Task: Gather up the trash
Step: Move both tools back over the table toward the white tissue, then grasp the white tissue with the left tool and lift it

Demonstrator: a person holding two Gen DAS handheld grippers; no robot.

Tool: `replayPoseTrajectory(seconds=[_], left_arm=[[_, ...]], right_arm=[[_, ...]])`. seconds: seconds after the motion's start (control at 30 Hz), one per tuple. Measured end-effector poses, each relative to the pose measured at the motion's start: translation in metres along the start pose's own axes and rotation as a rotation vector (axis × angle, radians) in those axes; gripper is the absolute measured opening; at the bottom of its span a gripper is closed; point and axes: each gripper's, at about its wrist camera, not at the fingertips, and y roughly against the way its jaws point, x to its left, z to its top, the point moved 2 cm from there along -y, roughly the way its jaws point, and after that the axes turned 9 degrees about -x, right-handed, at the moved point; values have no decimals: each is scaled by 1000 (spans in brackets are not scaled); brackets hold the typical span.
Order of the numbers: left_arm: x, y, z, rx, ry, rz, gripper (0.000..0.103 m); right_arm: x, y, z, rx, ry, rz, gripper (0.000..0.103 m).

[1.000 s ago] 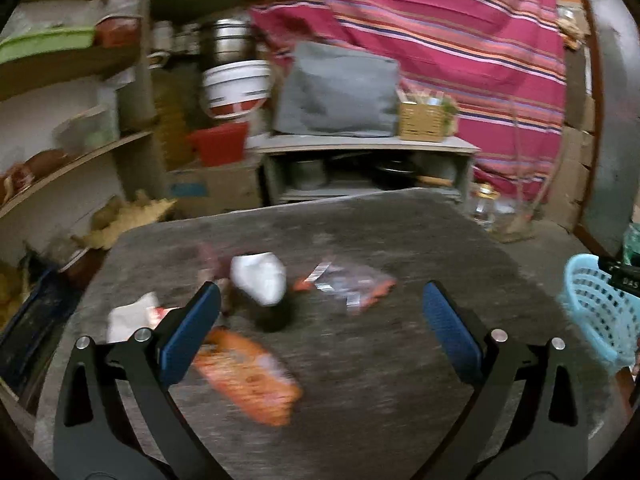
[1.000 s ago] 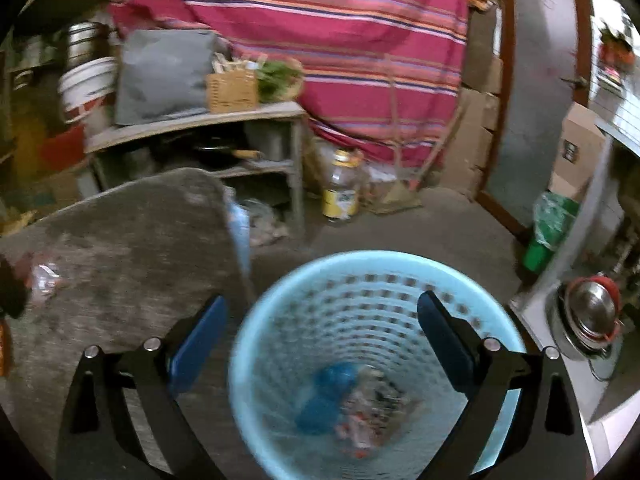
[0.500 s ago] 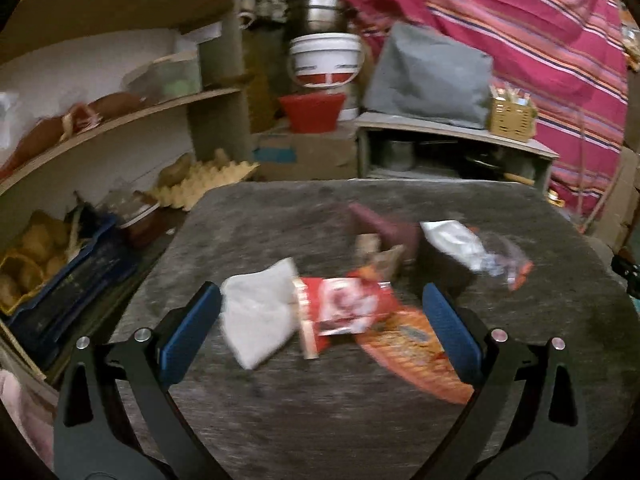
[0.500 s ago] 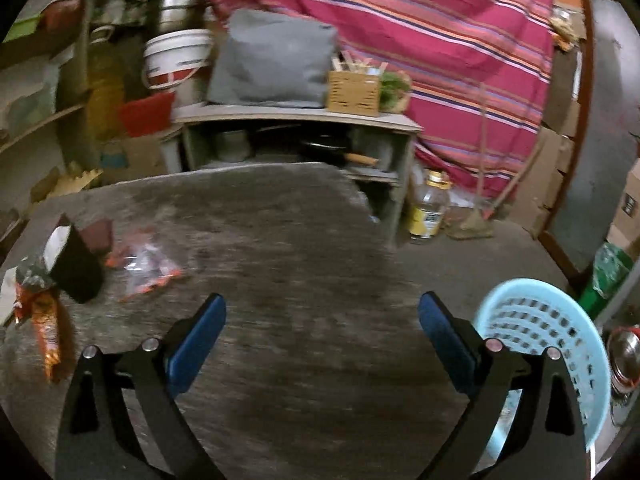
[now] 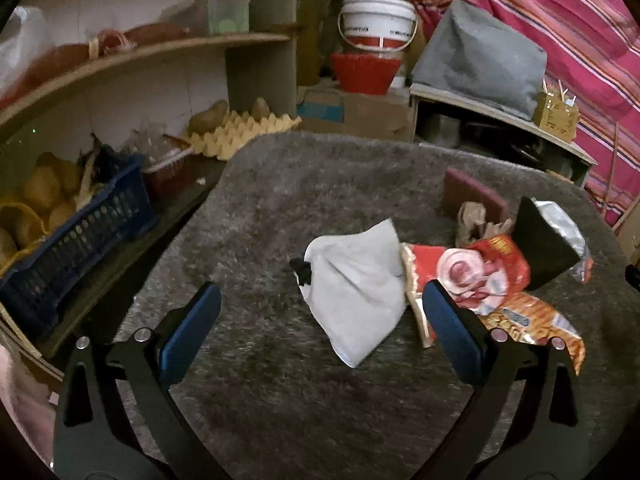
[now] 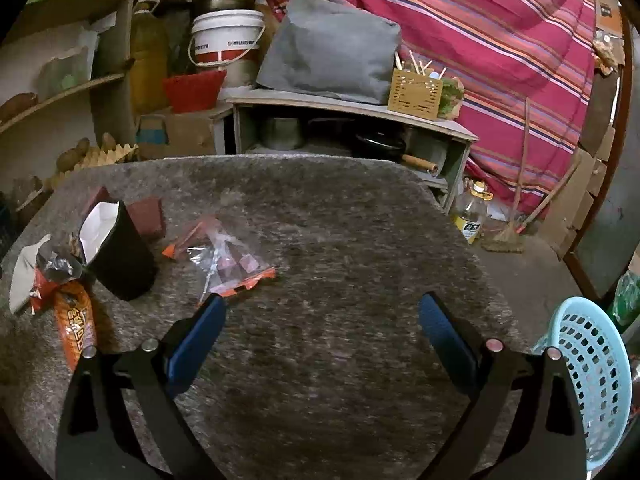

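Note:
Trash lies on the grey felt table (image 5: 280,208). In the left wrist view a white paper piece (image 5: 354,276) lies just beyond my open left gripper (image 5: 320,320), with a red wrapper (image 5: 480,268), an orange snack bag (image 5: 532,324) and a black paper cup (image 5: 540,240) to its right. The right wrist view shows the black cup (image 6: 120,248), a clear bag with orange edges (image 6: 224,256) and the orange snack bag (image 6: 74,324) at left. My right gripper (image 6: 320,324) is open and empty above the table. A light blue basket (image 6: 588,364) stands at lower right.
Two dark red blocks (image 6: 146,214) sit behind the cup. Shelves with a blue crate (image 5: 76,236) of potatoes and egg trays (image 5: 240,132) flank the table's left. A low shelf (image 6: 352,108) with pots, a white bucket (image 6: 226,42) and a striped cloth (image 6: 500,40) stand behind.
My left gripper swung left and nearer the white paper and red wrapper. My right gripper moved from above the blue basket back over the table, the basket now at its right.

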Motion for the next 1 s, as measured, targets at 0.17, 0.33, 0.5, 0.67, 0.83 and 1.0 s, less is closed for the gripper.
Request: replayPoseTrajectory(seconds=[0.17, 0.33, 0.5, 0.67, 0.83, 1.0], left_arm=[[-5, -34, -8, 85, -11, -21, 96], [-7, -61, -14, 181, -2, -74, 63], [-6, -54, -13, 159, -4, -102, 29], [4, -27, -5, 95, -34, -62, 23], [22, 9, 2, 14, -34, -20, 23], [38, 39, 5, -39, -30, 13, 23]], right_arm=[[0, -12, -4, 32, -19, 10, 95], [6, -18, -3, 39, -24, 25, 95], [24, -15, -2, 35, 4, 67, 95], [44, 1, 1, 2, 30, 122, 95], [71, 13, 0, -8, 57, 187, 95], [99, 21, -6, -4, 64, 245, 95]])
